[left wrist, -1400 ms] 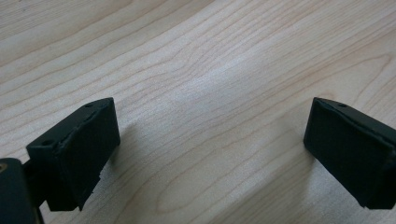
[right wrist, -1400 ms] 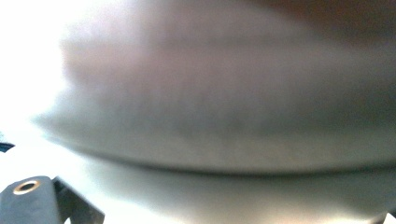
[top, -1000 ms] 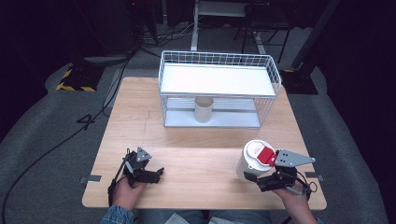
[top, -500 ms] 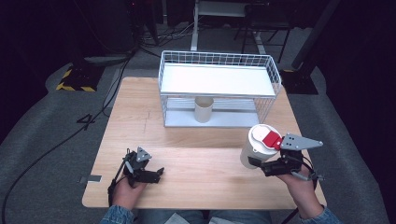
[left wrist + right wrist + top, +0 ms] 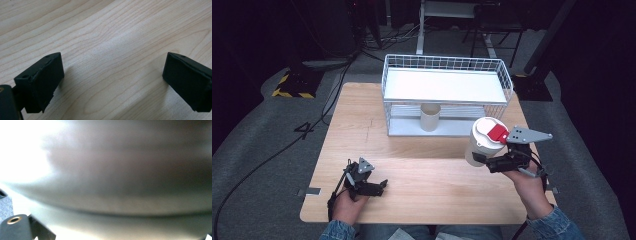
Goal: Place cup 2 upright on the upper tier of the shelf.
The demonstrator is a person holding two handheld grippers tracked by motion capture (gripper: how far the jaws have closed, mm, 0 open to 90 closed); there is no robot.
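The right gripper [image 5: 479, 159] pinches the white cup [image 5: 482, 142] by its side, up off the table [image 5: 422, 175] near the wire rack [image 5: 447, 95]. It looks light and crushable, so a gentle mid-wall squeeze seems right. The left gripper [image 5: 382, 186] rests spread and empty.

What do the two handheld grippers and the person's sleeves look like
Both grippers are black. The left gripper has two blocky black jaws with small screw holes and a small grey three-cornered plate on top. The right gripper carries a larger grey triangular plate with small holes. Thin black cables loop around each. The person wears blue denim sleeves.
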